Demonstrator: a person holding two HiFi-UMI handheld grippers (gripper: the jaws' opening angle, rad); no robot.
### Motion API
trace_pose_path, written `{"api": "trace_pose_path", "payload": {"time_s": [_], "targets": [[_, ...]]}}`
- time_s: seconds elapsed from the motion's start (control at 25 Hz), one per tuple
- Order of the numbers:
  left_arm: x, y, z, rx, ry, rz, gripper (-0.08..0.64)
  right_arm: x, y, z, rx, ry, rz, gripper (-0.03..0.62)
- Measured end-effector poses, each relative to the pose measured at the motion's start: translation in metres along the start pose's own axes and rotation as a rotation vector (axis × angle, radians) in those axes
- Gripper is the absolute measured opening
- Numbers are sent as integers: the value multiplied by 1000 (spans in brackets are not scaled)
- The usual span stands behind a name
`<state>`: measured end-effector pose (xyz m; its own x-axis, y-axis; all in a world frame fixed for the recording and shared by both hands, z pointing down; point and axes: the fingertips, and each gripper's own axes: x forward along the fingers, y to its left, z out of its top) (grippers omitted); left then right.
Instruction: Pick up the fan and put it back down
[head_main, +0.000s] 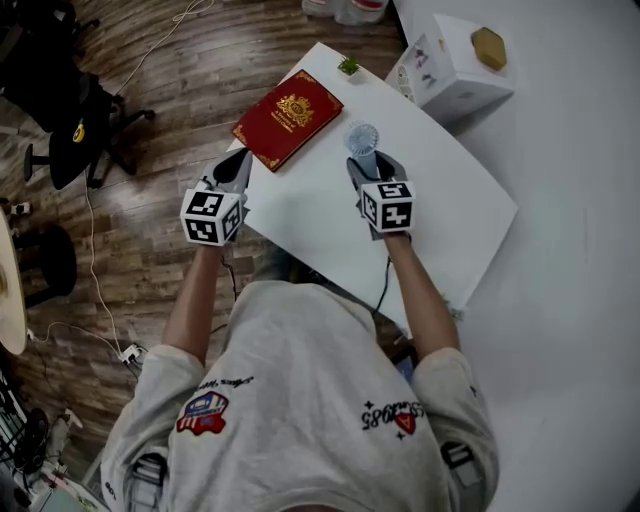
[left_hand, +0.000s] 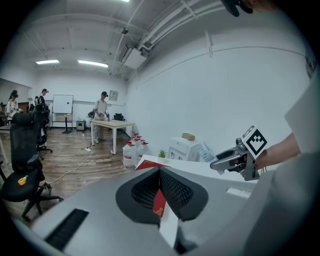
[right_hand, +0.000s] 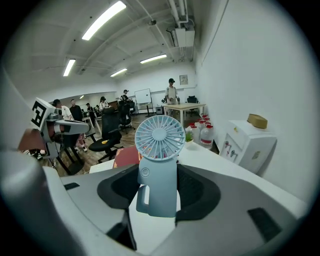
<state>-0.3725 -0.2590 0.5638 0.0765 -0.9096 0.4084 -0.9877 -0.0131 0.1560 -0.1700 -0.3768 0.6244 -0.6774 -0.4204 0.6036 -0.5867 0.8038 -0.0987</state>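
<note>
Fan (head_main: 362, 139) held upright over the desk's (head_main: 440, 200) middle.
Left gripper (head_main: 240, 158) is closed and empty at the desk's left edge, beside the red book (head_main: 288, 118). Right gripper (head_main: 368, 163) clamps the fan's handle. Releasing early or tilted would likely topple its narrow base.

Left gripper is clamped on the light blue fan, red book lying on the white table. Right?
No: the right gripper holds the fan, per the right gripper view. The red book does lie on the white table.
</note>
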Motion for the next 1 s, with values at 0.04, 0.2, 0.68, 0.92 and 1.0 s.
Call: {"api": "trace_pose_path", "payload": {"time_s": [0.04,0.2,0.68,0.92,1.0], "targets": [[-1,3,-3,-5,3,6,5,7,2,-7,-3,20,9,221],[-9,15,-15,-23,16,33,5,34,13,-33,-19,102,36,221],[-26,45,-42,-44,65,87,5,102,28,-92,8,329,36,221],[-24,53,-49,-46,86,88,5,115,25,-115,19,387,2,222],[-22,55,-52,-42,96,82,5,119,26,-115,6,379,-3,222]]}}
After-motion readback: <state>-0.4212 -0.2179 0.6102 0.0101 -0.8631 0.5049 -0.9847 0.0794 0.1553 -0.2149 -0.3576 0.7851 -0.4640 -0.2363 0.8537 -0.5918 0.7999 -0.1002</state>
